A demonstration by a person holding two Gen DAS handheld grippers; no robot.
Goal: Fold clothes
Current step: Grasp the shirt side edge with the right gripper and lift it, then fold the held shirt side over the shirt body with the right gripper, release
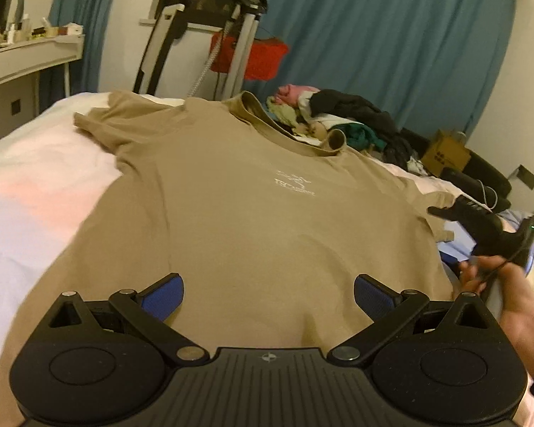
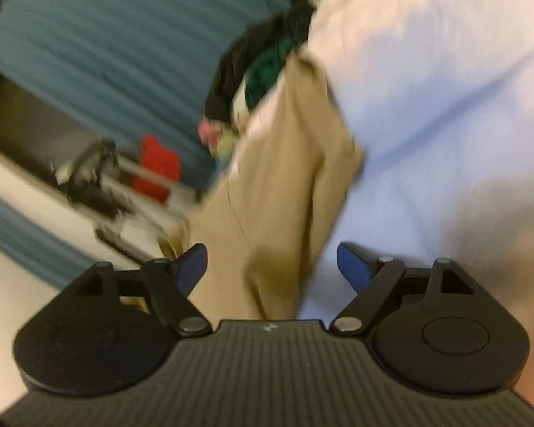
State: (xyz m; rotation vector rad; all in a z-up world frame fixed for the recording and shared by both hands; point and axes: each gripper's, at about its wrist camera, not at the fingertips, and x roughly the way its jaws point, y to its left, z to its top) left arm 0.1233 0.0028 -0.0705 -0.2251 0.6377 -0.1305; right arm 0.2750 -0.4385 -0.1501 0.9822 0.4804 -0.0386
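Beyond the tan shirt's [image 1: 252, 213] collar, a clothes pile [image 1: 341, 121] crowds the bed [image 1: 35, 192].

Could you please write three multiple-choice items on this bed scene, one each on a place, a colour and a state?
1. Where does the heap of mixed unfolded clothes lie relative to the tan short-sleeved T-shirt?
A. beyond its collar
B. on its hem
C. under the desk

2. What colour is the printed logo on its chest?
A. red
B. white
C. black

3. How do the jaws of the left gripper stand?
A. shut on the hem
C. shut on a sleeve
B. open, holding nothing

Answers: 1 A, the heap sits past the neckline; 2 B, the print reads pale white; 3 B, the blue pads stand wide apart over the shirt.
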